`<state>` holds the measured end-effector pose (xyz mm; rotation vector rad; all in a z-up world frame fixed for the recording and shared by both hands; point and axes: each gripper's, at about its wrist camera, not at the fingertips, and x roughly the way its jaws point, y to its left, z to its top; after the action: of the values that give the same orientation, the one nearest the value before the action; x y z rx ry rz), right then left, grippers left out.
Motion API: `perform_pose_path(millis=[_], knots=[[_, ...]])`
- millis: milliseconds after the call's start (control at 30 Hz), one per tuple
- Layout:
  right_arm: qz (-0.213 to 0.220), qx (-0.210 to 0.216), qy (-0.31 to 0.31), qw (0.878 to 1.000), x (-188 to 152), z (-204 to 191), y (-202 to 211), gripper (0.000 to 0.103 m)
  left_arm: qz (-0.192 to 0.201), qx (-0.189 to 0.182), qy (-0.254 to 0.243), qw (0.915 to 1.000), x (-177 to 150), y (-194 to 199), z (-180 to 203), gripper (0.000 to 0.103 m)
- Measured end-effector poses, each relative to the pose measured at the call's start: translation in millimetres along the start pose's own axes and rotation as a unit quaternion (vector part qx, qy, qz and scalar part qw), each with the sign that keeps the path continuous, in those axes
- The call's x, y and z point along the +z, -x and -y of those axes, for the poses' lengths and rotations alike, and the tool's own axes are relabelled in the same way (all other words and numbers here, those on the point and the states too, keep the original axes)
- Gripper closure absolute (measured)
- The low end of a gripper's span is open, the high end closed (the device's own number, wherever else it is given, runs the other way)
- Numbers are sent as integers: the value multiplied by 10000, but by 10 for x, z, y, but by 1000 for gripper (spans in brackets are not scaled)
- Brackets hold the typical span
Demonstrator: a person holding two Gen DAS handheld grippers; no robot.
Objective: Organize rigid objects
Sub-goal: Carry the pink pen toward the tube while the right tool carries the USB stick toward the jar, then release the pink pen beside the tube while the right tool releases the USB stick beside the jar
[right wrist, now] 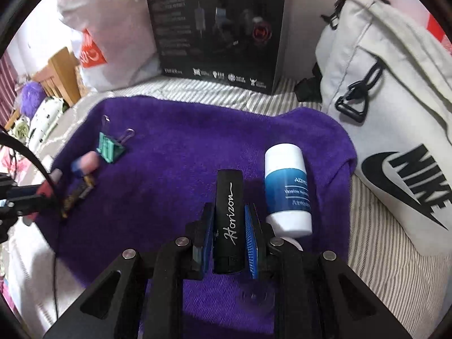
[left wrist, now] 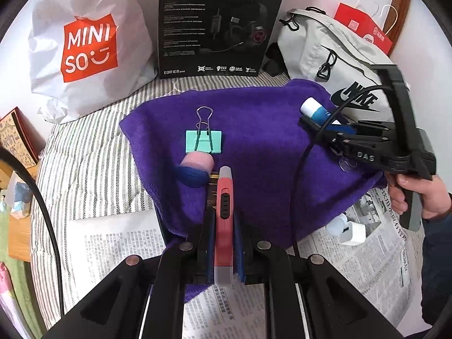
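A: Surface is a bed w/ striped sheet (left wrist: 93, 175), newspaper (left wrist: 124, 243) spread at the near edge. Purple towel (left wrist: 254, 130) laid over both; taking it as ref. landmark. Behind the towel, against the wall: white Miniso bag (left wrist: 84, 45), black headset box (left wrist: 217, 25), grey Nike bag (left wrist: 333, 56), red paper bag (left wrist: 364, 28).

B: Left gripper?

A: Left gripper (left wrist: 223, 243) pressed onto a red utility knife (left wrist: 223, 212), clamped between the blue pads, knife tip pointing out over the towel's near part.

B: Right gripper?

A: Right gripper (right wrist: 228, 243) pinching a black "Horizon" case (right wrist: 228, 220), held lengthwise over the towel's right half. Person's hand (left wrist: 418, 195) on its handle, seen from the left wrist cam.

B: Loose items?

A: Green binder clip (left wrist: 204, 140) on the towel, approx. centre-left, wire handles toward the box. Just nearer than the clip: a pink-and-blue eraser (left wrist: 196, 169), w/ a dark flat item partly under it, can't ID. White-and-blue tube (right wrist: 288, 192) on the towel's right side, beside the black case, cap toward the box. White charger plug (left wrist: 353, 231) off the towel, on the newspaper by its right near corner.
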<state>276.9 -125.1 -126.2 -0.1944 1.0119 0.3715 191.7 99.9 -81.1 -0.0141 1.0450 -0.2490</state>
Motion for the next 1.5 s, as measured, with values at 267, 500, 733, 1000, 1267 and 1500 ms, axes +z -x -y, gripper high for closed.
perform_pose_path(millis=[267,500,733,1000,1267,1500], knots=[[-21,-178,91,9998,52,42,-133,82,0,-43,63,10000,27,-85,-89,90],[-14,-233,163,9996,89,34,-174,81,-59,-37,110,9999,14,-143,-132,91],[-58,-86,171,9998,68,20,-134,67,-98,-96,131,9998,-3,-187,-129,90],[219,21,90,9997,16,20,162,67,-117,-60,26,9999,28,-216,-49,91],[401,30,128,9991,-110,26,491,67,-223,-191,6,9996,144,-423,71,91],[407,31,115,9991,-245,78,611,67,-311,-164,-104,9993,281,-590,183,91]])
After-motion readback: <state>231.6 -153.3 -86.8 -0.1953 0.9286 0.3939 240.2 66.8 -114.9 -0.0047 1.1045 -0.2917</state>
